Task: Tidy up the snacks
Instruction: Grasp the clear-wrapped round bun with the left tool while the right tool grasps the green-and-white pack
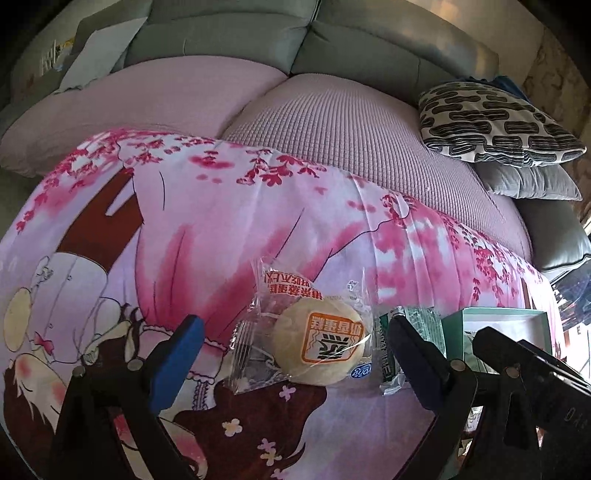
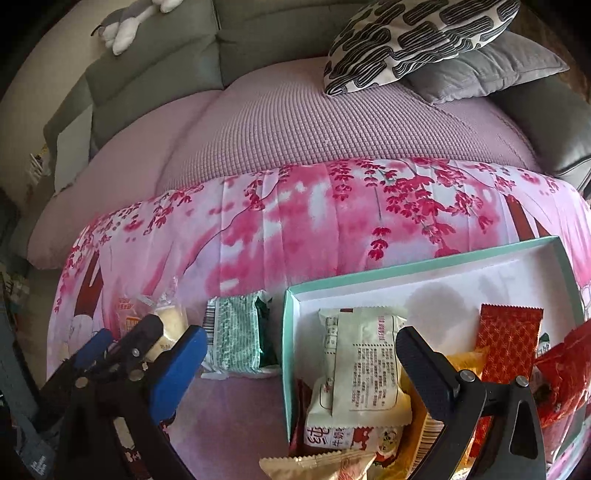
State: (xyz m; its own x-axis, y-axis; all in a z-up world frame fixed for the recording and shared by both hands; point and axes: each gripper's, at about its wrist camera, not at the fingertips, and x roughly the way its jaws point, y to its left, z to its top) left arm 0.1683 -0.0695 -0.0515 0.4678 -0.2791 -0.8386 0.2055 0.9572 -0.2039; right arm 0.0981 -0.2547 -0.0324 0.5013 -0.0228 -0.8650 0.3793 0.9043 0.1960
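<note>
A round cream cake in a clear wrapper (image 1: 317, 341) lies on the pink printed cloth (image 1: 221, 229), between the fingers of my open left gripper (image 1: 295, 339). A green packet (image 1: 406, 339) lies just right of it, also in the right wrist view (image 2: 236, 336). A teal box (image 2: 436, 273) holds several snack packets, among them a white one (image 2: 364, 365) and a red one (image 2: 508, 339). My right gripper (image 2: 301, 345) is open and empty over the box's left wall. The left gripper (image 2: 122, 350) shows at lower left there.
The cloth covers a low surface in front of a pink-covered grey sofa (image 2: 295, 118). A black-and-white cushion (image 2: 417, 37) lies on a grey one (image 2: 491, 66) at the back right. A plush toy (image 2: 125, 22) sits on the sofa back.
</note>
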